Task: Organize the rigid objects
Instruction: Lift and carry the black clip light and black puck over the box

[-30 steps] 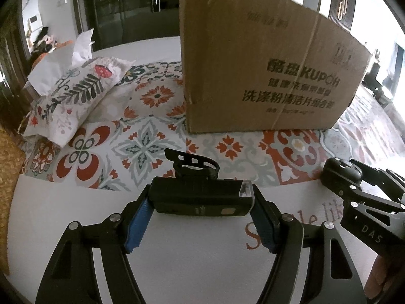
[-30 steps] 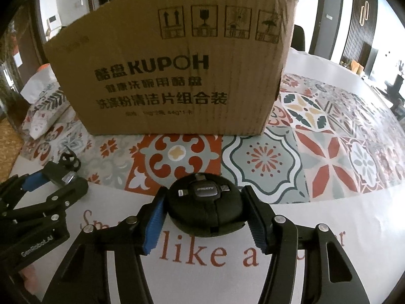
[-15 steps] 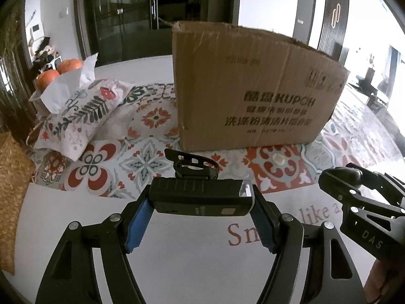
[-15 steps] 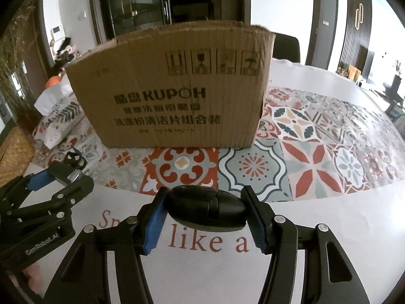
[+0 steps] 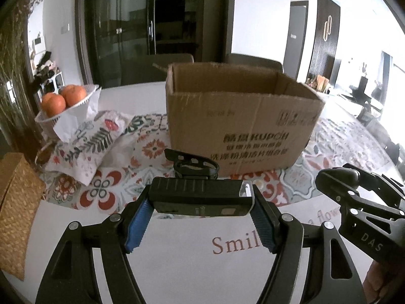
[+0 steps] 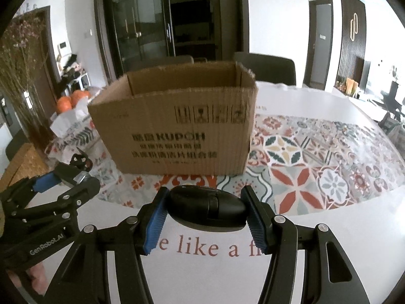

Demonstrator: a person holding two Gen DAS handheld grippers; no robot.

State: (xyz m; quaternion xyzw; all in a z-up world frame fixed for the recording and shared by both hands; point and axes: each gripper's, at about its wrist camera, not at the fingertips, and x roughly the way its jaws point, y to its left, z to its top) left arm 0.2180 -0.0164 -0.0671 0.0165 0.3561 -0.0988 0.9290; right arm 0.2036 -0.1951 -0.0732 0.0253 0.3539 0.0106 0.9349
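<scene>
My left gripper is shut on a long black bike light with a strap mount on its far side, held crosswise above the table. My right gripper is shut on a black rounded device, gripped at both ends. An open brown cardboard box stands ahead of both, its inside partly visible, and it appears again as the box in the right wrist view. The right gripper shows at the right edge of the left wrist view; the left gripper shows at the left of the right one.
A patterned tablecloth covers the far table; the near part is white with printed lettering. A floral tissue pouch and a basket of oranges sit left of the box. A woven mat lies at far left. Chairs stand behind the table.
Both grippers have risen with their objects still held. The box now appears lower and farther away, and its open top and inner walls have come into view.
</scene>
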